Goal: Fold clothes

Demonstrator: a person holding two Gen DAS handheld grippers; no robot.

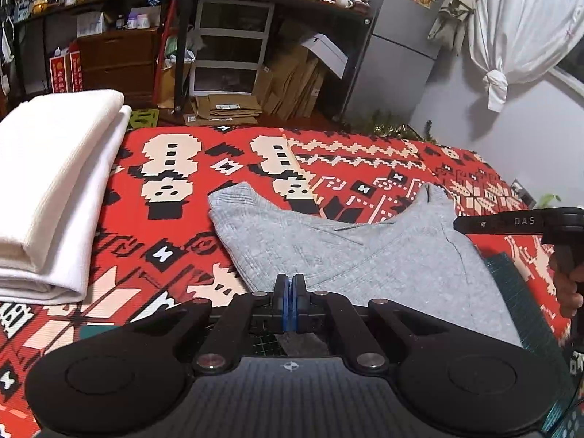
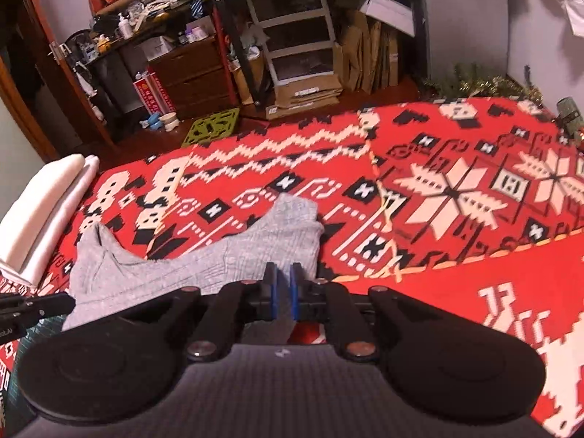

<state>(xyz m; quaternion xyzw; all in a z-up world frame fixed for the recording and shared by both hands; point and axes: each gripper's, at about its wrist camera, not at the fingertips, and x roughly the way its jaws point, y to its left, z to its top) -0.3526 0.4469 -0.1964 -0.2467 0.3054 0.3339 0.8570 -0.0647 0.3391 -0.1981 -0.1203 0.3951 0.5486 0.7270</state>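
Grey knit top (image 1: 365, 252) lies rumpled on red patterned bedspread (image 1: 365, 160); folded white towels (image 1: 54, 189) at left edge. Left gripper (image 1: 290, 284) clenched, right gripper (image 2: 281, 273) slightly parted, grip unclear.

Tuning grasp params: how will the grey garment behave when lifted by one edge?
The grey garment will probably drape limply: it lies flat with soft creases. It looks like a thin knit, so likely light. It may drag on the patterned red cover rather than slide.

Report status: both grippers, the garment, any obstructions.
Left gripper shut on grey garment's near edge. Right gripper nearly closed at same edge, grip unclear. White folded cloth lies clear, left.
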